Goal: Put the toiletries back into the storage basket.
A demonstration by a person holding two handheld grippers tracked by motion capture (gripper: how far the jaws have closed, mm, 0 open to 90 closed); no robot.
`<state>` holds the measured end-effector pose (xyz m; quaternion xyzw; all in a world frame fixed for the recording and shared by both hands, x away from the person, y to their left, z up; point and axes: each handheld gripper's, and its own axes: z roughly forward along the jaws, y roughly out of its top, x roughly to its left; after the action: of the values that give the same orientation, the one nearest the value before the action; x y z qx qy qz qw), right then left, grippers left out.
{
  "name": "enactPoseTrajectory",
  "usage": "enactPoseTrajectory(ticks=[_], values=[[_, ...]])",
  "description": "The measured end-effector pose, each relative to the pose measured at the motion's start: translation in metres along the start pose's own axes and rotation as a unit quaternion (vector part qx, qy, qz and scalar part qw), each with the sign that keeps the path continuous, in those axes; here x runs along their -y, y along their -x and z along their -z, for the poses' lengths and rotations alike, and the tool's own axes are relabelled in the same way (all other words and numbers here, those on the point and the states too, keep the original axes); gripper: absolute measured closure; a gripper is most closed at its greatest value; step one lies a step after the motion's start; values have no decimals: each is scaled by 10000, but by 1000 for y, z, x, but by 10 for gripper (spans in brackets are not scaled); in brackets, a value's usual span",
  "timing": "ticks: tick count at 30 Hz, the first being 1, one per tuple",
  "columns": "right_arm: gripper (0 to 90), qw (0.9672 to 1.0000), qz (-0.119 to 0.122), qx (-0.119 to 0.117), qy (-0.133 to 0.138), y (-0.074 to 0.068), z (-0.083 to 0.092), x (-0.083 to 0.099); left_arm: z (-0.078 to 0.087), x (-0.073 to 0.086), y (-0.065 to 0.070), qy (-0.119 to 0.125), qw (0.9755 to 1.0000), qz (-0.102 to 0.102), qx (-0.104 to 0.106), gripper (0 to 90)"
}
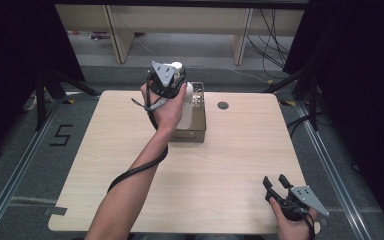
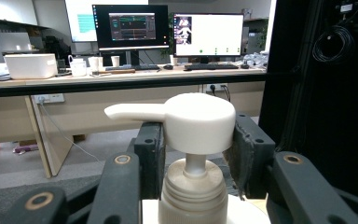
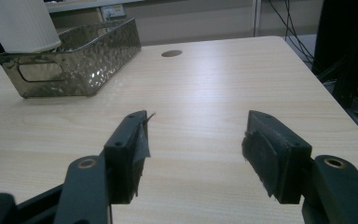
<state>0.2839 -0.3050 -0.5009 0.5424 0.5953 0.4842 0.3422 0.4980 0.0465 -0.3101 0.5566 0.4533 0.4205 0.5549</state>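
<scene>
You had left claw (image 2: 193, 154) clamped on pump bottle's (image 2: 193, 186) cap, bottle above tray (image 3: 81, 65). Right claw (image 3: 193, 149) gaped, idle, well apart from tray. Risk: cap grip slips, bottle drops, tips tray.

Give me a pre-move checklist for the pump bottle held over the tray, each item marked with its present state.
1. Left gripper closed on the pump bottle: ok, fingers press both sides of the pump head.
2. Grip centred on the head: ok in the left gripper view.
3. Bottle in line with the metal tray: ok, its body reaches down into the tray.
4. Bottle base seated on the tray floor: cannot tell, hidden by the tray wall.
5. Right gripper free: ok, open with nothing between the fingers, over bare table.
</scene>
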Motion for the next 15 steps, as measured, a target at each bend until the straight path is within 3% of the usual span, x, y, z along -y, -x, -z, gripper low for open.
enactPoseTrajectory(ticks=[1,9,15], values=[[406,9996,-269,-17,-82,-4,1,0,0,0,0,2,10000,11,1,591],[405,9994,-319,-37,-92,-5,1,1,-1,1,2,-8,10000,-33,3,591],[405,9998,-211,-38,-31,-4,0,1,-2,4,3,-26,10000,-34,14,591]])
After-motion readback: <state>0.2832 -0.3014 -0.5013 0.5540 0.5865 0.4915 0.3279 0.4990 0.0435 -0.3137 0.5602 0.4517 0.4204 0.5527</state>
